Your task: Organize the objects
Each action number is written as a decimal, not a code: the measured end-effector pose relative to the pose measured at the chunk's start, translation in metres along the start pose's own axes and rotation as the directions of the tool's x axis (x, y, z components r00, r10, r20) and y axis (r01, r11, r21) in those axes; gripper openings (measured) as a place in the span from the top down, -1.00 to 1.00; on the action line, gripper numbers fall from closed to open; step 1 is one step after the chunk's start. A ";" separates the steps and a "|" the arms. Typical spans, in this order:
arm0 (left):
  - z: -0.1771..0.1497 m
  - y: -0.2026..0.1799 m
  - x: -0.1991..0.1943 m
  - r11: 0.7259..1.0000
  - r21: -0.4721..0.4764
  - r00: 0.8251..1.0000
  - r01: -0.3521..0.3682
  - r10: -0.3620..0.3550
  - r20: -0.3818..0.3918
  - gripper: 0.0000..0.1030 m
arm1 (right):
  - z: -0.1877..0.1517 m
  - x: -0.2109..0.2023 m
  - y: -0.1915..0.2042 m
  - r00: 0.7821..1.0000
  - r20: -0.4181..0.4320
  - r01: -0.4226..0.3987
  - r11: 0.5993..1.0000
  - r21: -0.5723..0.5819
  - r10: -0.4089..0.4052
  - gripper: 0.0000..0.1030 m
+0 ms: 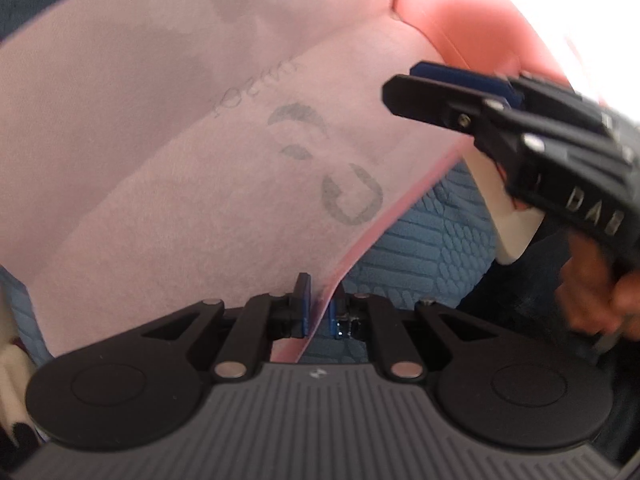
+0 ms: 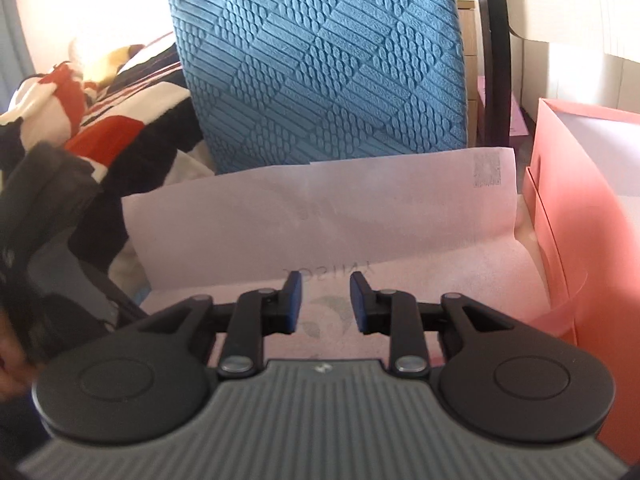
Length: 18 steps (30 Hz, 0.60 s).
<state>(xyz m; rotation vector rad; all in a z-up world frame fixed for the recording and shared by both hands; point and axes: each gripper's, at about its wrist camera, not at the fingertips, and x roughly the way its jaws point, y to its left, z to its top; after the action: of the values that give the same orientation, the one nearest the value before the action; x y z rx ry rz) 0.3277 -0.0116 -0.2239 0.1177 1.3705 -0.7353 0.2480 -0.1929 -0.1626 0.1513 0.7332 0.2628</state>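
Pinching pale-pink printed tissue sheet (image 1: 200, 140), left gripper (image 1: 319, 312) jaws; right gripper (image 2: 325, 300) jaws apart.

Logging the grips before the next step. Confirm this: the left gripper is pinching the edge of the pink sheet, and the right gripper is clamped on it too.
Only the last part is wrong. The left gripper does pinch the pink sheet at its edge, but the right gripper is open, pads apart with nothing between them; the right wrist view shows it.

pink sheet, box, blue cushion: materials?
Pink sheet: likely thin tissue paper, matte; print shows through and it creases softly. Box: probably coral cardboard, smooth, with crisp folded edges. Blue cushion: apparently embossed fabric, with raised rib and dot patterns.
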 end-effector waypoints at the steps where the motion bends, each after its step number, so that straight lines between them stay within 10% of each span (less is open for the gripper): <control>1: -0.002 -0.004 -0.001 1.000 0.015 1.000 -0.007 0.007 0.008 0.80 | 0.002 -0.002 -0.001 1.000 -0.014 0.001 1.000 0.004 -0.001 0.32; 18: 0.012 0.032 0.010 0.976 -0.135 0.984 0.172 -0.177 -0.022 0.80 | -0.035 0.009 0.023 0.992 -0.027 0.116 0.974 -0.195 -0.123 0.32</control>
<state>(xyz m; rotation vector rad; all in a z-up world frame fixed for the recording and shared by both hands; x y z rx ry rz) 0.3547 0.0032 -0.2407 -0.0970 1.4713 -0.7881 0.2266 -0.1663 -0.1887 -0.0829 0.7483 0.2214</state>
